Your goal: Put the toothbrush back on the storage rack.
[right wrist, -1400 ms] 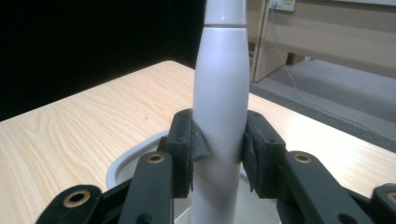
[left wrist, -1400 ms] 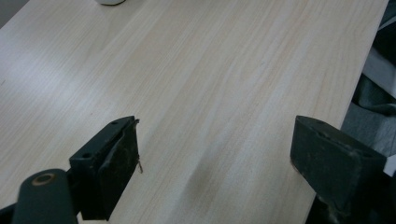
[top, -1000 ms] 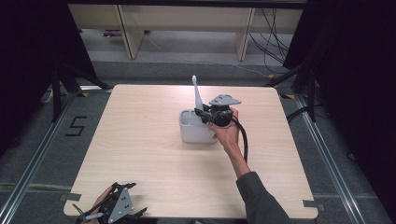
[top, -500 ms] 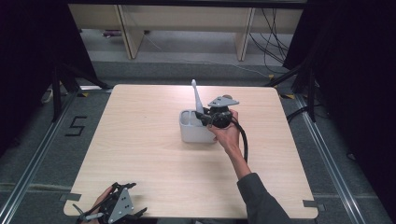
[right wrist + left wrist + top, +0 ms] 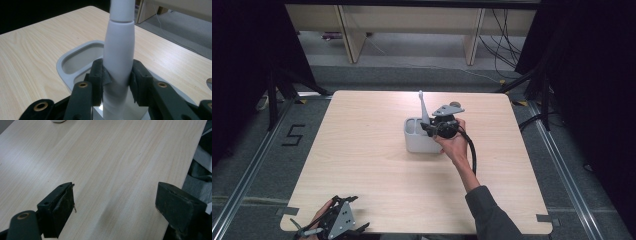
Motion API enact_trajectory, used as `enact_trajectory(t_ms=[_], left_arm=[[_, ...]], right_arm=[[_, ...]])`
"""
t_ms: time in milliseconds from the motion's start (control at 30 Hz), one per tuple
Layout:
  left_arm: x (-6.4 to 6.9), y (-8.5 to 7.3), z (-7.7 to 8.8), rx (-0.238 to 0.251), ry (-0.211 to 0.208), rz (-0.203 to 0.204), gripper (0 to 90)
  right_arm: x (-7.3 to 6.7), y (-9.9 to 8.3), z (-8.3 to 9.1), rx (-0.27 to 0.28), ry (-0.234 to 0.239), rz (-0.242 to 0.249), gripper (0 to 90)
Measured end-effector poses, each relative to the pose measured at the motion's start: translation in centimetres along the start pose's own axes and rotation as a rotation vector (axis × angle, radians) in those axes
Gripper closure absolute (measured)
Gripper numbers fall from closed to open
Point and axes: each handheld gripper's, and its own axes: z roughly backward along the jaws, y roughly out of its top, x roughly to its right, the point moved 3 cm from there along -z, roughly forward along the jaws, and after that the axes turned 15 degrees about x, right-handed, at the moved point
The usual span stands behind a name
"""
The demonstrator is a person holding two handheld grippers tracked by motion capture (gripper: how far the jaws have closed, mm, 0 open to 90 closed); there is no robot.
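Observation:
A white utensil (image 5: pixel 422 106) with a thick tapered handle (image 5: pixel 118 57) stands nearly upright over a grey compartmented holder (image 5: pixel 418 142) in the middle of the table. My right gripper (image 5: pixel 432 128) is shut on the handle, its two black pads pressing it from both sides (image 5: pixel 117 72). The handle's lower end reaches down into the holder (image 5: pixel 75 58); its tip is hidden. My left gripper (image 5: pixel 338 225) rests at the table's near left corner, held by a hand. Its jaws stand wide open (image 5: pixel 115 200) over bare wood with nothing between them.
The light wooden table (image 5: pixel 362 165) has its front edge right by the left gripper. A black cable (image 5: pixel 472 152) trails from the right gripper along the forearm. Shelving and floor cables lie beyond the far edge. A white object's edge (image 5: pixel 58 120) shows far off in the left gripper view.

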Motion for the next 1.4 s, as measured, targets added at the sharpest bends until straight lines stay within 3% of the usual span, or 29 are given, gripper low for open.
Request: enact_trajectory(t_ms=[167,233,367,433,733,800,900,1033,1100,1167,1267,1300,1400], left_arm=[[0.09,-0.05,-0.02,-0.004,-0.021,0.011,14.9],[0.00,-0.02,0.02,-0.005,-0.006,0.005,15.0],[0.09,-0.04,0.00,-0.005,-0.023,0.010,15.0],[0.03,-0.05,-0.01,-0.004,0.000,0.004,14.9],[0.06,-0.05,-0.01,-0.004,-0.001,0.005,14.9],[0.13,-0.05,-0.04,-0.002,-0.014,0.009,14.9],[0.12,-0.05,-0.02,-0.004,-0.022,0.011,14.9],[0.15,-0.03,0.02,-0.007,-0.028,0.012,14.9],[0.14,-0.04,0.02,-0.008,-0.028,0.012,15.0],[0.13,-0.05,-0.01,-0.007,-0.027,0.013,14.9],[0.15,-0.03,0.03,-0.008,-0.028,0.013,14.9],[0.15,-0.03,0.03,-0.008,-0.028,0.013,14.9],[0.15,-0.06,-0.01,-0.003,-0.028,0.014,15.0]], right_arm=[[-0.25,-0.12,-0.07,-0.014,-0.010,-0.002,66.7],[-0.15,-0.14,-0.31,0.000,0.009,0.028,66.7],[-0.33,-0.19,-0.21,-0.008,0.001,0.000,66.6],[-0.23,-0.20,-0.26,-0.004,0.007,0.014,66.6],[-0.26,-0.27,-0.32,0.003,-0.003,0.015,66.8],[-0.57,0.05,-0.18,0.018,0.004,-0.023,66.8],[-0.61,0.35,-0.21,0.026,0.025,-0.005,66.9],[-0.48,0.51,-0.15,0.019,0.017,0.017,66.9],[-0.51,0.39,-0.12,0.013,0.016,-0.002,66.9],[-0.42,0.27,-0.22,0.020,0.023,0.005,64.6],[-0.60,0.07,-0.26,0.014,0.014,-0.035,61.1],[-0.49,0.05,-0.29,0.014,0.022,-0.017,60.1],[-0.51,0.14,-0.05,0.015,0.004,-0.035,54.0]])
